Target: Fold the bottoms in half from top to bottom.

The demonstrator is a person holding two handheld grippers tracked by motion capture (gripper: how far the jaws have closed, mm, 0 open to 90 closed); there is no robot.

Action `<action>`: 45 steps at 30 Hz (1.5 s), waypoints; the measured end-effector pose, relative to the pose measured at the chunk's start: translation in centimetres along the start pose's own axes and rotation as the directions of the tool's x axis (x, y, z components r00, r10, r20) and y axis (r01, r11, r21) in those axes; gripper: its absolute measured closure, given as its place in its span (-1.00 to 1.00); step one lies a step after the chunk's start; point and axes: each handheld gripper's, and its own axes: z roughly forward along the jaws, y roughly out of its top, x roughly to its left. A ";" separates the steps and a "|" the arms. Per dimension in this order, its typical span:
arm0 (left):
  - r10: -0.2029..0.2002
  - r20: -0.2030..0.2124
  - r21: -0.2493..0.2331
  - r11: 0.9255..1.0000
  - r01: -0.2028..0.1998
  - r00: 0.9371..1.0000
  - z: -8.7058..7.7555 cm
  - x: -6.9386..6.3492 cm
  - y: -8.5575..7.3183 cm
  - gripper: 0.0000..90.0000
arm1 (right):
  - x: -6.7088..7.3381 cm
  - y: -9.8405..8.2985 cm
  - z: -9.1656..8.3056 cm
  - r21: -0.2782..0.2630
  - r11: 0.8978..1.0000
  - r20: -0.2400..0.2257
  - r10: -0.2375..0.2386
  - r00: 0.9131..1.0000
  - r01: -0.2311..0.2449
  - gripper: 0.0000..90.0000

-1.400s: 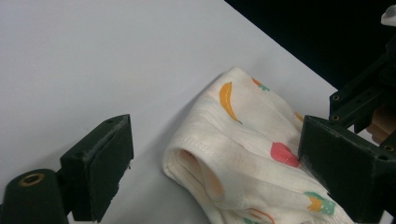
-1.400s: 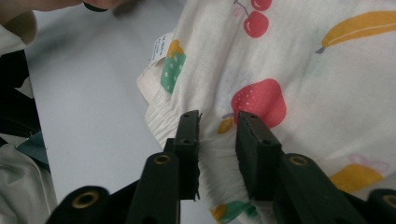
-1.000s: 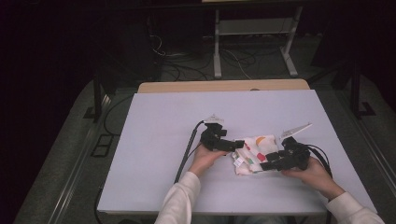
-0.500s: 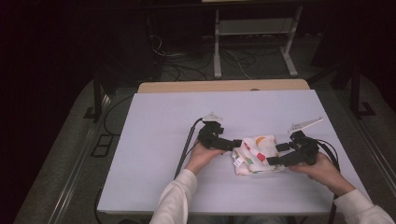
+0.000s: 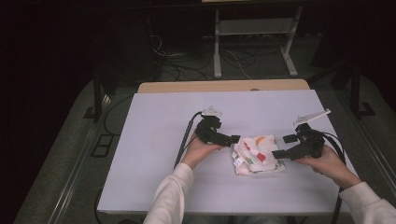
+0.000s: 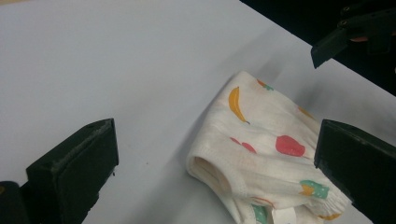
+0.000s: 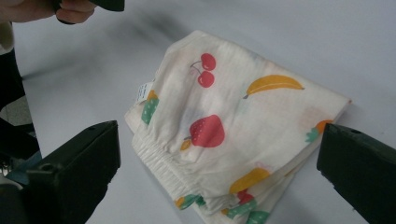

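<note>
2 grippers flank 1 folded white cotton garment with a fruit print [image 5: 258, 155], which lies flat on the white rectangular table [image 5: 154, 140], near its front edge and a little right of its middle.

High view: left gripper [image 5: 235, 139] sits just left of the garment, tips close to its upper left corner, not pressing it as far as I can tell. Right gripper [image 5: 285, 146] sits just right of the garment, clear of the cloth. A second ago both grippers were down at the garment, the right one on its right edge; now both have backed off and lifted, and the right jaws have just been opening with nothing between them. Garment stayed put in its folded shape.

Left gripper view: jaws spread wide, released, garment [image 6: 266, 154] below and between them, untouched, its folded edge facing the camera. The other gripper's jaw tip shows beyond the garment, top right.

Right gripper view: jaws spread wide, released, nothing gripped. Garment [image 7: 233, 126] lies below them, elastic waistband toward the camera, label on its left side. The person's left hand [image 7: 44, 9] shows past the garment, top left.

Judgement: release on both sides with a neat stack suggests the last fold is finished; what remains is likely just pulling away.
</note>
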 end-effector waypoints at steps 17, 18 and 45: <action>-0.004 -0.021 0.047 0.999 0.005 1.000 0.1 1.6 0.2 -1.00 | -2.4 1.7 -1.5 -0.015 1.000 0.031 0.022 0.999 -0.022 -1.00; -0.003 -0.022 0.050 0.999 0.004 1.000 0.2 1.7 0.1 -1.00 | -2.6 1.8 -1.5 -0.016 0.999 0.034 0.029 0.999 -0.028 -1.00; -0.065 0.011 0.037 0.997 0.065 0.998 2.6 2.6 -0.8 -1.00 | -6.7 1.7 2.3 -0.048 0.994 0.102 0.100 0.990 -0.095 -1.00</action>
